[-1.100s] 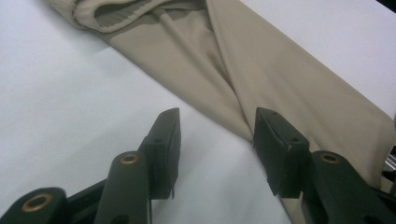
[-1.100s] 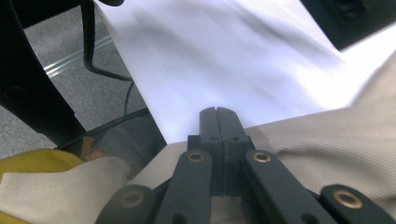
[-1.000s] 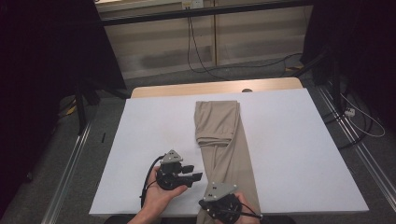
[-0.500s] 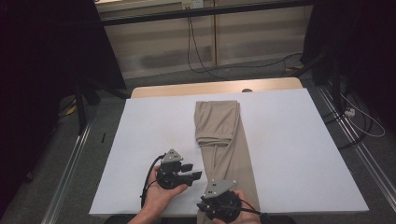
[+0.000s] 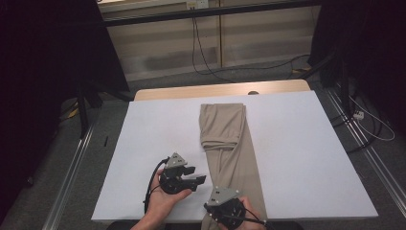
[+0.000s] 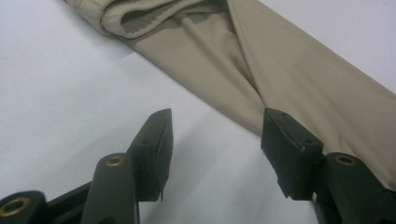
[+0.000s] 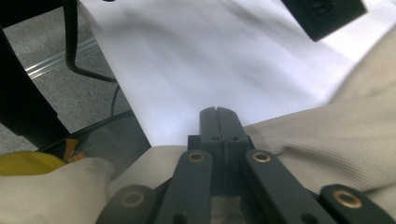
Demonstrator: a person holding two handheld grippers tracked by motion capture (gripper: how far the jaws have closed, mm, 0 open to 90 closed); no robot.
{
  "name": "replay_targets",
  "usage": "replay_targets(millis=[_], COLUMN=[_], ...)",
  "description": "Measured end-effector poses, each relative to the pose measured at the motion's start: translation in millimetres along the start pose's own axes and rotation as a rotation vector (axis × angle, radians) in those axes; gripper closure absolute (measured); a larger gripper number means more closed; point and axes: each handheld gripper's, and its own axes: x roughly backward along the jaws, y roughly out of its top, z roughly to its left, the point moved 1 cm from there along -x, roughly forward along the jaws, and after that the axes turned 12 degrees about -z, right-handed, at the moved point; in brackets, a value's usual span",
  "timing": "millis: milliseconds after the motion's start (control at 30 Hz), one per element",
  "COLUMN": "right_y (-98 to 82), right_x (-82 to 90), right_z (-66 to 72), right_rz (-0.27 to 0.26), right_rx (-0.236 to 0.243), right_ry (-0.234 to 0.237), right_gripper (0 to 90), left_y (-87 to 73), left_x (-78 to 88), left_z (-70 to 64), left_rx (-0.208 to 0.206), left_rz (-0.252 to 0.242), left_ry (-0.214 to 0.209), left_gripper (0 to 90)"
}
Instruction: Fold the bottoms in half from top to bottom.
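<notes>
Beige trousers (image 5: pixel 230 143), folded lengthwise, run from the table's far middle to its front edge. My left gripper (image 5: pixel 196 174) lies low on the white table just left of them. Its jaws have just been opening. In the left gripper view this gripper (image 6: pixel 217 116) is open over bare table, one jaw beside the edge of the trousers (image 6: pixel 280 60), and nothing is pinched. My right gripper (image 5: pixel 210 207) sits at the trousers' near end by the front edge. In its own view the right gripper (image 7: pixel 217 112) is shut, resting on the trousers (image 7: pixel 327 130); I see no cloth between the jaws.
The white table top (image 5: pixel 297 143) has bare room left and right of the trousers. A wooden strip (image 5: pixel 215 90) runs along its far edge. Metal rails (image 5: pixel 72 172) and cables (image 5: pixel 201 52) lie on the floor around it. Fabric hangs over the front edge.
The left gripper's jaws stand a little wider apart than before. Both hands keep their places and the trousers lie as they did.
</notes>
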Motion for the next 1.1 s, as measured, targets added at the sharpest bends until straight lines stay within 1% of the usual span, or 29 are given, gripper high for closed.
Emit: replay_targets(millis=[33,133,233,300,367,400,433,500,567,600,667,700,733,767,800,867,900,933,1000,1067,1100], right_y=[0.6,2.9,2.5,2.4,2.0,1.5,0.7,-1.9,-5.7,-8.6,-15.8,-19.8,-23.7,-27.3,-30.6,-37.8,-41.6,-45.7,-54.6,-62.1,-64.9], right_x=[3.1,15.3,24.3,30.9,39.7,44.7,50.0,61.2,72.7,78.0,87.2,91.6,95.9,100.4,104.8,112.7,116.0,119.8,129.1,137.4,140.5], right_z=[-0.7,-3.1,-6.4,-8.1,-9.6,-10.3,-11.4,-15.8,-19.8,-22.1,-26.5,-28.7,-30.9,-33.2,-35.3,-40.5,-42.7,-44.4,-49.5,-52.9,-53.2], right_rz=[-0.011,-0.039,-0.055,-0.06,-0.075,-0.082,-0.088,-0.103,-0.108,-0.112,-0.105,-0.103,-0.096,-0.091,-0.086,-0.077,-0.063,-0.049,-0.03,-0.014,0.0], right_rx=[-0.009,-0.023,-0.04,-0.045,-0.069,-0.071,-0.075,-0.098,-0.106,-0.116,-0.126,-0.135,-0.141,-0.146,-0.147,-0.168,-0.17,-0.166,-0.182,-0.203,-0.202], right_ry=[0.006,0.003,-0.005,-0.004,0.005,0.0,-0.005,-0.013,-0.035,-0.043,-0.065,-0.076,-0.084,-0.096,-0.111,-0.132,-0.146,-0.166,-0.19,-0.209,-0.223], right_gripper=[90.0,90.0,90.0,90.0,90.0,90.0,90.0,90.0,90.0,90.0,90.0,90.0,90.0,90.0,90.0,90.0,90.0,90.0,90.0,90.0,90.0], left_y=[0.0,-0.2,0.0,-0.3,-0.9,-1.4,-1.6,-2.3,-2.4,-1.5,0.6,1.8,2.0,2.6,2.2,0.4,-1.7,-3.2,-2.8,-3.8,-3.9], left_x=[0.0,-0.4,-0.5,-0.7,-1.1,-1.7,-2.2,-4.4,-8.0,-9.5,-14.8,-17.2,-21.2,-24.4,-28.5,-34.9,-37.8,-38.7,-38.2,-38.9,-39.0], left_z=[0.3,0.0,-0.9,-1.2,-1.8,-2.8,-4.1,-8.0,-13.3,-15.7,-21.4,-23.9,-27.1,-29.3,-31.9,-35.2,-36.1,-36.6,-37.1,-37.8,-38.4], left_rx=[0.001,0.009,0.008,0.01,0.008,0.005,-0.004,0.006,-0.001,-0.019,-0.024,-0.043,-0.057,-0.073,-0.087,-0.122,-0.154,-0.171,-0.166,-0.176,-0.185], left_rz=[-0.006,-0.008,-0.012,-0.009,-0.001,0.0,0.012,0.023,0.028,0.041,0.039,0.049,0.048,0.067,0.075,0.103,0.118,0.121,0.119,0.114,0.114], left_ry=[-0.001,0.001,0.002,0.0,-0.006,-0.004,-0.007,-0.03,-0.043,-0.051,-0.06,-0.065,-0.059,-0.066,-0.07,-0.072,-0.063,-0.058,-0.063,-0.056,-0.056], left_gripper=[44.3,44.4,44.7,44.7,44.7,44.7,44.7,47.9,50.6,51.4,52.8,52.9,52.9,52.9,53.0,53.3,53.0,52.5,51.5,51.6,51.6])
